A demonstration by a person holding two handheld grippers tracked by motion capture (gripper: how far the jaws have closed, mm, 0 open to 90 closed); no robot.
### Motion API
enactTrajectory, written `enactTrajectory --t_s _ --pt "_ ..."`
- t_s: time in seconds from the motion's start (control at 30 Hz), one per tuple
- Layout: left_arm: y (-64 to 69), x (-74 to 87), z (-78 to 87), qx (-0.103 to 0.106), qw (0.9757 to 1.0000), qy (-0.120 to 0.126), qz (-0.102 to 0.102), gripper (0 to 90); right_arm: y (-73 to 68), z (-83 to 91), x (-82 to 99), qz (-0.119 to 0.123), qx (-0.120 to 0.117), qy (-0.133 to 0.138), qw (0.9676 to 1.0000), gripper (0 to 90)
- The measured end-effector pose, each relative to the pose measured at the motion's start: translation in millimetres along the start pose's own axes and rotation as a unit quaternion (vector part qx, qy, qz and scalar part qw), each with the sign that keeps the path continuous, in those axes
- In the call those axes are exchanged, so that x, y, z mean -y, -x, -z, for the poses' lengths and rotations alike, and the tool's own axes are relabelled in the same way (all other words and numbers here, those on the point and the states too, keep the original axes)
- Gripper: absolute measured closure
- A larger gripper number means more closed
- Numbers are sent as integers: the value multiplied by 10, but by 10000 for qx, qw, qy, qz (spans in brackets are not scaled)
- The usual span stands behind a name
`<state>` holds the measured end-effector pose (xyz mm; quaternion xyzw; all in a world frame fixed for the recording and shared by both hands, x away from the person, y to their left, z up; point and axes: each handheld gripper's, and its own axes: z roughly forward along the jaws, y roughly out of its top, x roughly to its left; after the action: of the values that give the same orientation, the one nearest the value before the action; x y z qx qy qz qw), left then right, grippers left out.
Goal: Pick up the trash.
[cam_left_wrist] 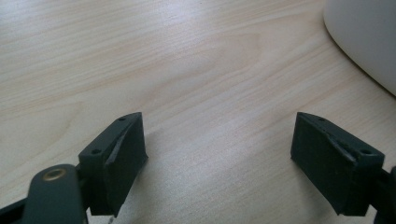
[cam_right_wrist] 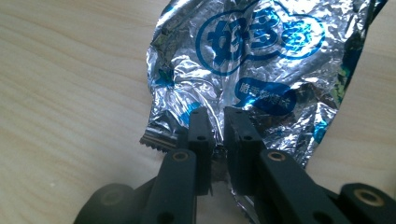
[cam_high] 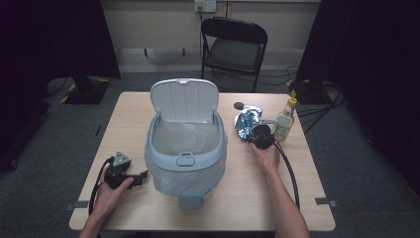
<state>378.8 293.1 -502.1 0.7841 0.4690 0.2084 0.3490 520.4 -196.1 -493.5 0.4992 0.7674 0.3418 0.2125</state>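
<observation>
Foil snack wrapper point(cam_right_wrist: 261, 65): silver w/ blue print. A blue cloud-shaped logo holds large rounded characters, and a smaller blue patch below carries a line of small characters; script looks East Asian, too crumpled to read. Bottle point(cam_high: 285, 119) just right of it has a yellow cap and pale label, text too small to make out.

Wrapper lies crumpled on the tabletop point(cam_high: 247, 198), right of the pedal bin point(cam_high: 185, 148), between bin and bottle, directly in front of the right hand-held gripper point(cam_right_wrist: 218, 128). In the high view that gripper point(cam_high: 261, 135) sits at the wrapper's near edge, w/ the right hand point(cam_high: 267, 154) behind it.

Right hand-held gripper: jaws nearly together, pinching the wrapper's near crinkled edge; foil shows in the narrow slit between the pads. The serrated seal end sticks out to the left of the jaws.

Left hand-held gripper point(cam_left_wrist: 219, 149): jaws wide apart, nothing between them but bare wood, resting low over the tabletop left of the bin; the bin's pale wall is at the top right of its view. Bin lid is up, clear liner inside.
</observation>
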Motion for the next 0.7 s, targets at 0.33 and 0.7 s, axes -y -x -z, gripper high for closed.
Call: enactTrajectory --t_s 0.33,0.7 --pt "0 0 0 1 10000 0 2 175 -170 228 178 -12 -312 -116 9994 867" --pt "0 0 0 0 10000 -1 -1 175 -385 569 368 -3 -563 -154 9983 690"
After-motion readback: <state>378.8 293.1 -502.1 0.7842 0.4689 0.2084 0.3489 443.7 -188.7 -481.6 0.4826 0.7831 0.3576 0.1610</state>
